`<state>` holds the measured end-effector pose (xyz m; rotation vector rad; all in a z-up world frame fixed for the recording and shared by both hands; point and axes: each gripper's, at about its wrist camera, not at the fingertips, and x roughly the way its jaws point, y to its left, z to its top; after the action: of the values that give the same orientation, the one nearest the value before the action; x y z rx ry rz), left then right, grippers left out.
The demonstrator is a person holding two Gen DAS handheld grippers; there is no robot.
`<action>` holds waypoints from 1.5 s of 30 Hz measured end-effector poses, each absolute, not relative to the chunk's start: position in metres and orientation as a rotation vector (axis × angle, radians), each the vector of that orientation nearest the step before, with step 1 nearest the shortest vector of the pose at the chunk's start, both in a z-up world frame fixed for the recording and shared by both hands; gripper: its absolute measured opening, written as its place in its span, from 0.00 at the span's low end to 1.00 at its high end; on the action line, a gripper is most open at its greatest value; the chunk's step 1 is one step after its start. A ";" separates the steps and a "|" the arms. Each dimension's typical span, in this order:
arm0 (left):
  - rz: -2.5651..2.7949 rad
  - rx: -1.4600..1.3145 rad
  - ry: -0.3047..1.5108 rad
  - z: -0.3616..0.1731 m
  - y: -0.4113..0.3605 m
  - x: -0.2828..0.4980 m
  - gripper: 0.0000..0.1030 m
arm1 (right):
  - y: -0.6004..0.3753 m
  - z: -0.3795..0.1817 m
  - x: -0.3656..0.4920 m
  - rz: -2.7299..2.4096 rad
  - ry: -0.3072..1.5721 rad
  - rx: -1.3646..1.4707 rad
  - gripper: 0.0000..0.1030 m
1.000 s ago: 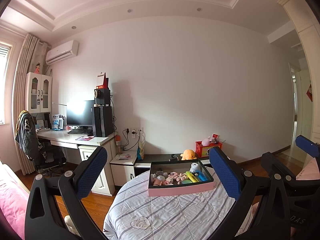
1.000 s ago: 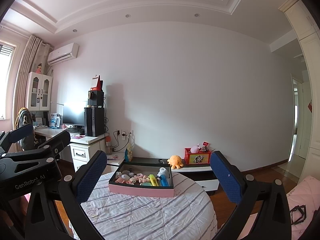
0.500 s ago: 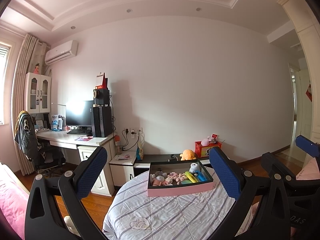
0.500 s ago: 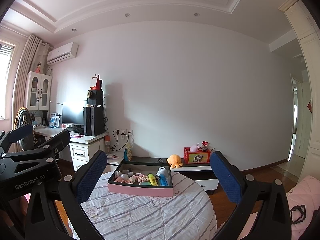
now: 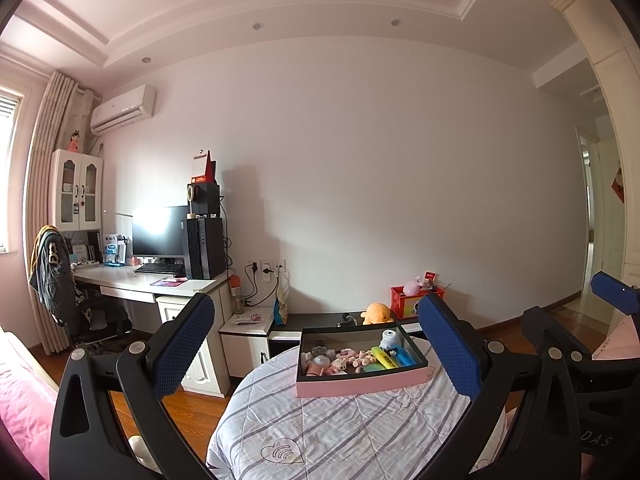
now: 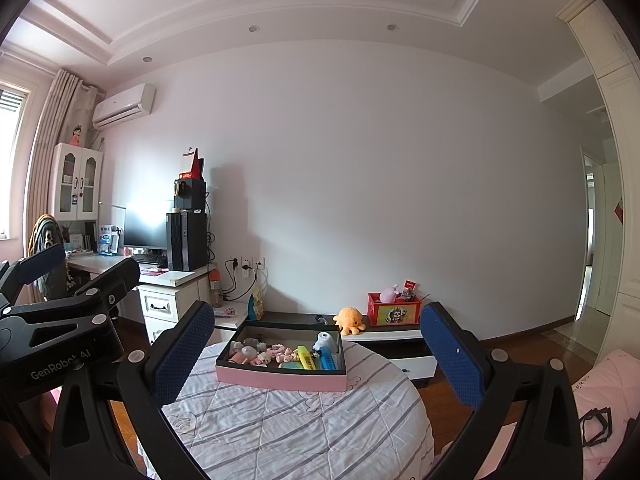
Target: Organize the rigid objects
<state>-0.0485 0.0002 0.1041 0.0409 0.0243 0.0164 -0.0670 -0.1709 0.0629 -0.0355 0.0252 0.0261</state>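
A pink box with a black inside stands on a round table with a striped white cloth. It holds several small things: a yellow highlighter, a blue one, pink figures and a white-blue item. My left gripper is open and empty, held above the table short of the box. My right gripper is open and empty too, beside it.
A desk with monitor and PC tower stands at the left, with a chair. A low cabinet behind the table bears an orange plush and a red box. Pink bedding lies at the right.
Both views have dipped slightly, so the box and table sit a little higher in frame. Both grippers stay open and empty.
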 end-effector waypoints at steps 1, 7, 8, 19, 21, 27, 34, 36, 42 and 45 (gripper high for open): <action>0.016 0.041 0.025 0.104 0.000 -0.048 1.00 | -0.170 0.064 -0.067 0.025 0.026 -0.035 1.00; 0.016 0.041 0.024 0.104 0.000 -0.048 1.00 | -0.169 0.064 -0.068 0.025 0.027 -0.035 1.00; 0.016 0.042 0.024 0.104 -0.001 -0.048 1.00 | -0.169 0.063 -0.068 0.025 0.026 -0.036 1.00; 0.016 0.042 0.021 0.102 -0.001 -0.046 1.00 | -0.169 0.064 -0.067 0.022 0.023 -0.036 1.00; 0.018 0.042 0.021 0.103 -0.001 -0.047 1.00 | -0.169 0.064 -0.067 0.022 0.022 -0.038 1.00; 0.016 0.042 0.021 0.103 -0.001 -0.047 1.00 | -0.168 0.064 -0.068 0.022 0.023 -0.036 1.00; 0.016 0.042 0.022 0.102 -0.001 -0.047 1.00 | -0.168 0.064 -0.068 0.022 0.023 -0.036 1.00; 0.017 0.042 0.021 0.102 -0.001 -0.047 1.00 | -0.168 0.064 -0.068 0.022 0.024 -0.036 1.00; 0.016 0.042 0.022 0.102 -0.001 -0.046 1.00 | -0.168 0.064 -0.068 0.022 0.023 -0.037 1.00; 0.017 0.042 0.021 0.102 -0.001 -0.046 1.00 | -0.168 0.064 -0.068 0.022 0.023 -0.037 1.00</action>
<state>-0.0462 -0.0014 0.1018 0.0421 0.0210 0.0166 -0.0681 -0.1684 0.0637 -0.0371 0.0235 0.0218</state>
